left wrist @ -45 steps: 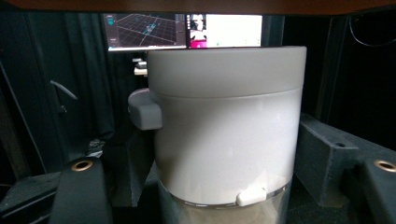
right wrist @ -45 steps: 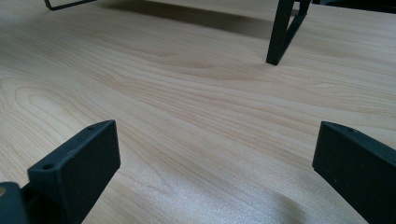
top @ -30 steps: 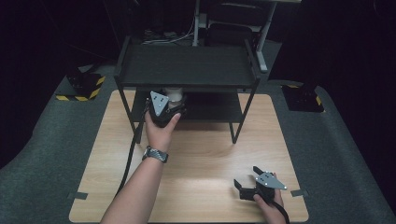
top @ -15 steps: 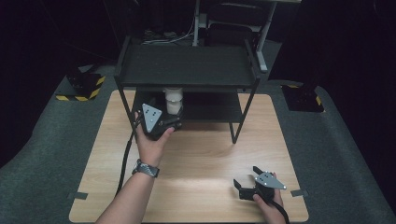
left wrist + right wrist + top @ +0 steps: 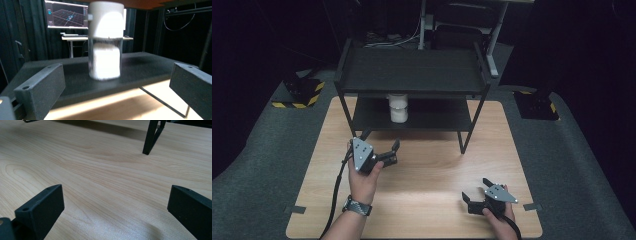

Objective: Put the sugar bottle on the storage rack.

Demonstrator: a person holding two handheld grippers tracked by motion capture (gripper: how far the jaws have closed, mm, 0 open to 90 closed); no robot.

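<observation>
A white jar with a white lid [image 5: 398, 107] stands upright on the lower level of a black two-level shelf [image 5: 437, 120] at the back of the wooden table [image 5: 432, 170]. My left gripper [image 5: 380, 141] hovers in front of the shelf, open and empty, a short way back from the jar. In the left gripper view the jar [image 5: 105, 42] stands beyond my left gripper [image 5: 116, 80], centred between its spread jaws, on the shelf board [image 5: 150, 62]. My right gripper [image 5: 475, 188] rests open near the table's front right; in its own view the right gripper [image 5: 116, 202] holds nothing over bare wood.
The shelf's top level [image 5: 412, 70] overhangs the jar. A shelf leg [image 5: 150, 137] stands ahead of the right gripper. Yellow-black striped bases [image 5: 299, 92] sit on the grey floor beside the table. A lit monitor [image 5: 66, 15] is far behind.
My left gripper has drawn back from the shelf toward the person and to the left, leaving the jar standing on the lower level. The right gripper has stayed put.
</observation>
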